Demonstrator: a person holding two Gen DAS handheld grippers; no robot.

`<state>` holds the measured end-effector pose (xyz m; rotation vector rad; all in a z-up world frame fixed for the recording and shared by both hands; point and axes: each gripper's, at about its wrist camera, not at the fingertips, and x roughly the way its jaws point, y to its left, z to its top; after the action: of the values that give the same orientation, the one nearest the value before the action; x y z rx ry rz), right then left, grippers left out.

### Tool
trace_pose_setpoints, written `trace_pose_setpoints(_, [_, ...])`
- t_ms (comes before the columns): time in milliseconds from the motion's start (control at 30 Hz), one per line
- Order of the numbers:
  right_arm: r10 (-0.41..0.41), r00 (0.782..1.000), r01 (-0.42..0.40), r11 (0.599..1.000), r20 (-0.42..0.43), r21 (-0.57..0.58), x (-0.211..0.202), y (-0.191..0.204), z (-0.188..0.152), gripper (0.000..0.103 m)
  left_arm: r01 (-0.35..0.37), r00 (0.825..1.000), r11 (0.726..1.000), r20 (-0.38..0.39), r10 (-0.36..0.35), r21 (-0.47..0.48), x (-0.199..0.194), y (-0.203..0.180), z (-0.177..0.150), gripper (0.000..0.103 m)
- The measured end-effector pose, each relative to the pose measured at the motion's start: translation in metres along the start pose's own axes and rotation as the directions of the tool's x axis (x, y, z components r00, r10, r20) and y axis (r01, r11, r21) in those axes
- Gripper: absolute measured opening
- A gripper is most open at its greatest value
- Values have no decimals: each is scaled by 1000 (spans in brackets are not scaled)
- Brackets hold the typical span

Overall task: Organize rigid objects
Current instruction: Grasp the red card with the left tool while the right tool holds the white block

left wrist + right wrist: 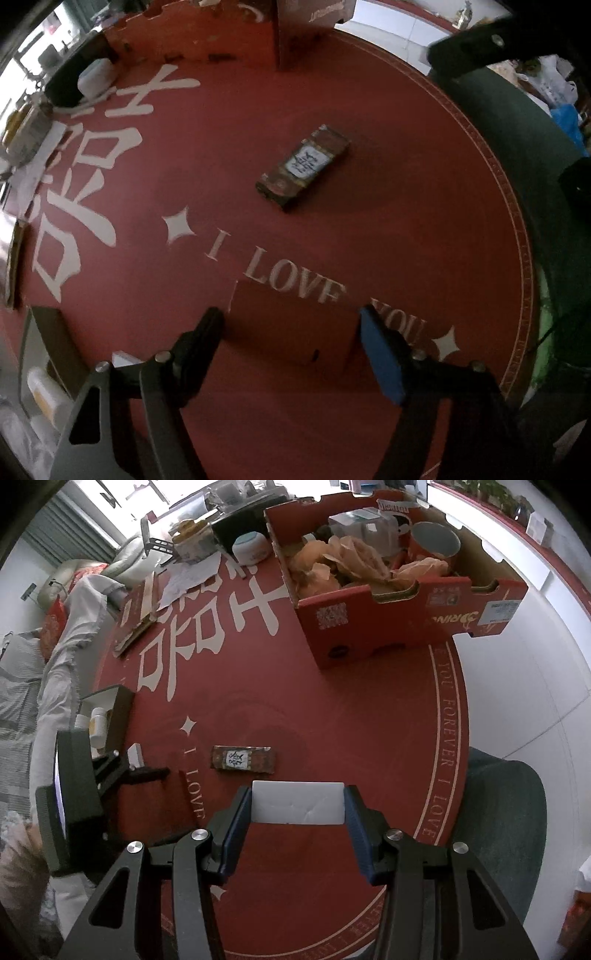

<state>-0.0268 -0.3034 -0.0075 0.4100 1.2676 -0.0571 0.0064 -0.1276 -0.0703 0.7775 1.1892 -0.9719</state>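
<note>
Currently left gripper (291,332) spread wide, empty, low over red table (369,221). Patterned box (243,759) lies flat mid-table. Right gripper (297,805) clamps white block (297,802); likely bound for cardboard box (369,627), so keep level, clear rim.

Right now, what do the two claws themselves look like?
Both claws, left claw and right claw, are matte black angular linkages with silver round pivot bolts and triangular cutouts. Fingers carry blue inner pads. No cables or markings visible.
</note>
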Motion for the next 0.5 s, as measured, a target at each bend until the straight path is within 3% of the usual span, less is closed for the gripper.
trace_pose_setpoints(267, [23, 1000, -23, 999, -15, -43, 3, 11, -15, 51, -37, 998, 966, 32, 47, -256, -8, -31, -30, 77])
trace_pose_setpoints(367, [29, 999, -31, 997, -34, -65, 10, 16, -23, 51, -76, 992, 945, 68, 103, -319, -21, -53, -42, 77])
trace_pose_setpoints(500, [47, 997, -52, 995, -59, -83, 19, 24, -32, 51, -62, 983, 909, 132, 128, -413, -42, -60, -45, 77])
